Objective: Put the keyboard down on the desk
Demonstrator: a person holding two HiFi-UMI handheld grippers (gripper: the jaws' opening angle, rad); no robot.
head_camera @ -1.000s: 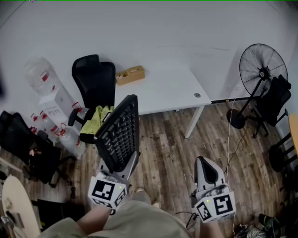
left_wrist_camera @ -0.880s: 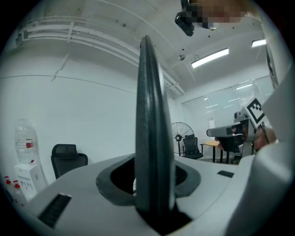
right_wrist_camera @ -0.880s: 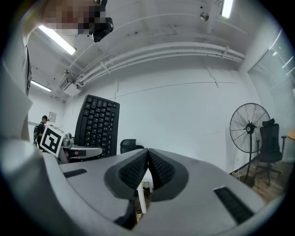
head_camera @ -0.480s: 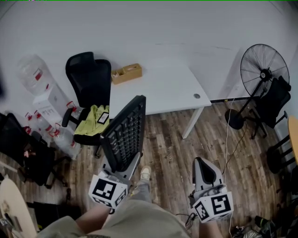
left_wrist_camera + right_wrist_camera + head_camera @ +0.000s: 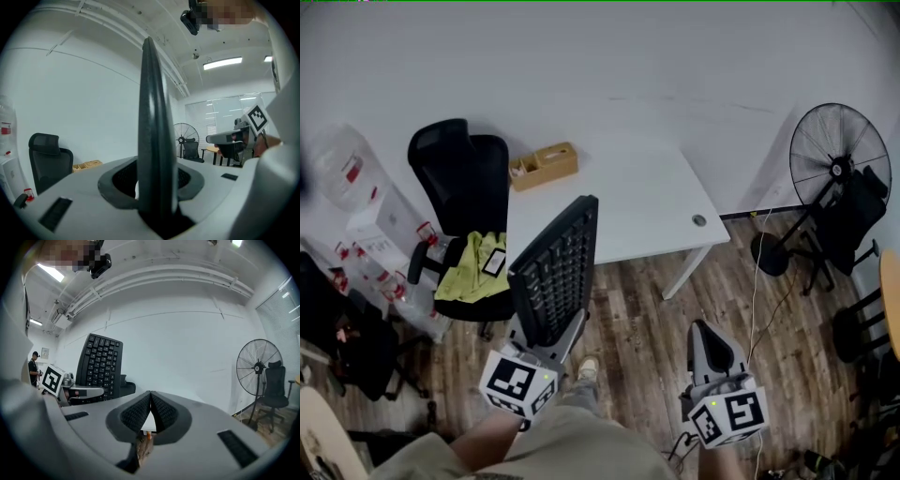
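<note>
A black keyboard (image 5: 555, 274) stands on edge, keys facing left in the head view, clamped at its near end by my left gripper (image 5: 546, 334). In the left gripper view the keyboard (image 5: 153, 140) rises edge-on between the jaws, which press on it. The right gripper view shows the keyboard (image 5: 99, 365) from its key side, at the left. My right gripper (image 5: 713, 349) hovers over the wooden floor to the right, its jaws shut with nothing between them. The white desk (image 5: 637, 202) lies ahead, its near edge just beyond the keyboard's far end.
A tan cardboard box (image 5: 543, 166) sits on the desk's far left corner. A black office chair (image 5: 461, 187) with a yellow cloth (image 5: 472, 267) on its seat stands left of the desk. A standing fan (image 5: 841, 169) and another chair are at the right. Water bottles crowd the far left.
Both grippers have moved forward toward the desk, carrying the keyboard along. The desk, chair and box now lie nearer in the head view. The grip on the keyboard is unchanged.
</note>
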